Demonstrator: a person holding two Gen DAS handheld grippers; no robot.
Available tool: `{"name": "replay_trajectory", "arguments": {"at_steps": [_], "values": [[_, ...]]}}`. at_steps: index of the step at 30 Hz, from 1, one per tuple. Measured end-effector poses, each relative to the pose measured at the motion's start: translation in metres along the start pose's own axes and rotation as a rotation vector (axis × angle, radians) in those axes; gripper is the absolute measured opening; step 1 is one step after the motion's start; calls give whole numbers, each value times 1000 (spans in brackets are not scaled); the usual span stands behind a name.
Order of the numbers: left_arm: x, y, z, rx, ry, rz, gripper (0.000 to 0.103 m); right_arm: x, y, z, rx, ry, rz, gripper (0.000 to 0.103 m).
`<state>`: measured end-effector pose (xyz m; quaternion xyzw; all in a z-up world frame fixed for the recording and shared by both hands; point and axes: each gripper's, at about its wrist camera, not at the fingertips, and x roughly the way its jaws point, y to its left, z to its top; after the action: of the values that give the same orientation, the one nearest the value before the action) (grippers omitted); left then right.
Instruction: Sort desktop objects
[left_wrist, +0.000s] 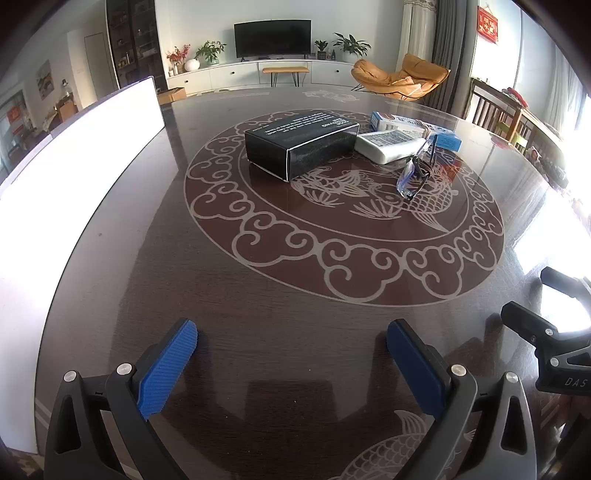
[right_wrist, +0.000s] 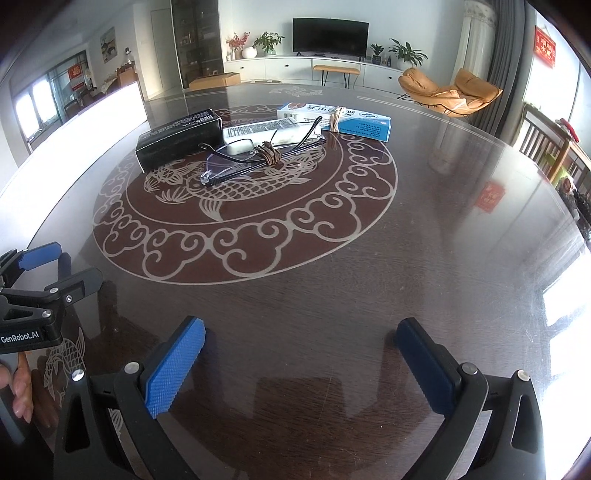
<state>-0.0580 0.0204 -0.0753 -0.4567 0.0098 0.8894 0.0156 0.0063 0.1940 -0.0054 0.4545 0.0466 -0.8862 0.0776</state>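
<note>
A black box (left_wrist: 301, 142) (right_wrist: 177, 138), a white packet (left_wrist: 389, 146) (right_wrist: 269, 133), a blue-and-white box (left_wrist: 413, 127) (right_wrist: 334, 118) and a pair of glasses (left_wrist: 417, 173) (right_wrist: 255, 155) lie grouped at the middle of the dark round table (left_wrist: 258, 295) (right_wrist: 332, 277). A small brown cord bundle (right_wrist: 269, 152) rests by the glasses. My left gripper (left_wrist: 291, 350) is open and empty, low over the table's near side. My right gripper (right_wrist: 301, 354) is open and empty too, beside it.
A bright white board (left_wrist: 74, 147) (right_wrist: 74, 125) stands along the table's left edge. Chairs (left_wrist: 495, 110) (right_wrist: 546, 147) stand at the right rim. A television (left_wrist: 272, 37) and an orange lounge chair (left_wrist: 399, 77) are beyond the far edge.
</note>
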Motion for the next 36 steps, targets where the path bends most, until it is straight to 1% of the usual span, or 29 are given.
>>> {"name": "replay_trajectory", "arguments": {"at_steps": [36], "values": [[0, 1, -1, 4, -3, -3, 103, -1, 0, 0, 1, 0, 0, 103]]}}
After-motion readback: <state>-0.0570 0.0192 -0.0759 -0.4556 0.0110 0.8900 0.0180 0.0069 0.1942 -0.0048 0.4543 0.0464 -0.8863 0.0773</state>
